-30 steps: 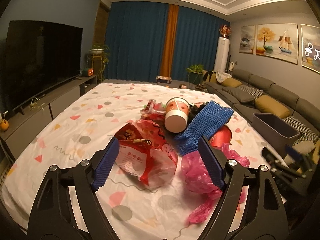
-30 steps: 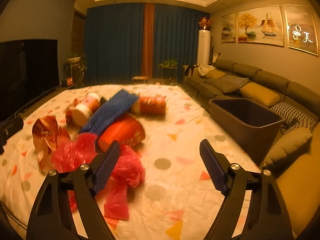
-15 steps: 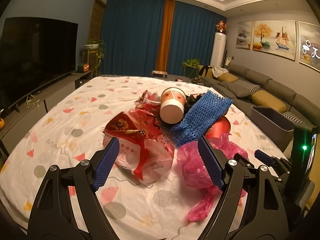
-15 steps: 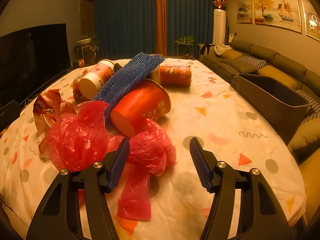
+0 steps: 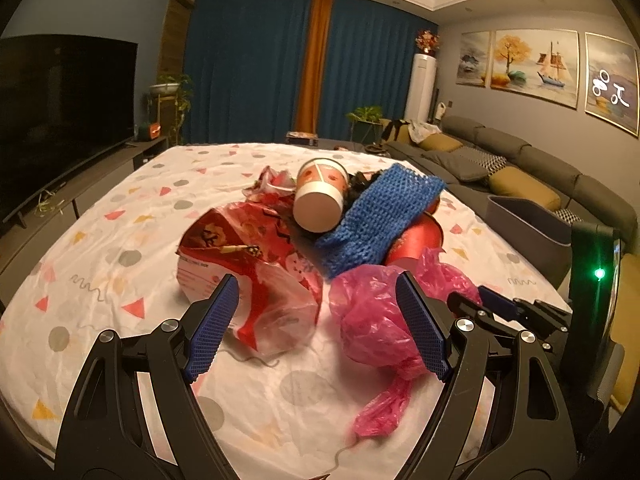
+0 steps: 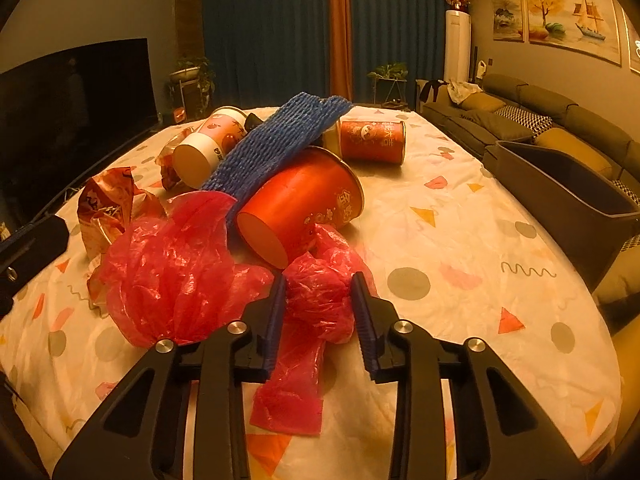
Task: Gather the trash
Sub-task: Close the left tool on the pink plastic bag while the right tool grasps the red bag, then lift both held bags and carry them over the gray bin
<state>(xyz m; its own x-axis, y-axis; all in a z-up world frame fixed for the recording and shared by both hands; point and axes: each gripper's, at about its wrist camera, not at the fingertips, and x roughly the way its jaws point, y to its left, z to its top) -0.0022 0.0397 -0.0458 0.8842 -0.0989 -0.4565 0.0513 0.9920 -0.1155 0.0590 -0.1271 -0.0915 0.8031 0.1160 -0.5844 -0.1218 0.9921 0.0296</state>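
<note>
A pile of trash lies on the patterned tablecloth (image 6: 460,240): a red plastic bag (image 6: 176,264), a red paper bowl (image 6: 300,204) on its side, blue foam netting (image 6: 276,140), a white-and-red cup (image 6: 208,144), a red can (image 6: 372,140) and a crumpled snack wrapper (image 5: 248,268). My right gripper (image 6: 318,300) has its jaws closed in around a bunched lobe of the red plastic bag (image 6: 320,292), pads touching it. My left gripper (image 5: 316,324) is open and empty, just before the snack wrapper and the pink-red bag (image 5: 372,312).
A dark bin (image 6: 568,184) stands at the table's right edge, before the grey sofa (image 6: 560,120). A TV (image 5: 60,112) on a low stand is at the left. The right gripper's body (image 5: 520,312) shows at the right of the left wrist view.
My right gripper has moved forward onto the red plastic bag and its jaws have narrowed around a lobe of it. My left gripper has edged closer to the pile, still open.
</note>
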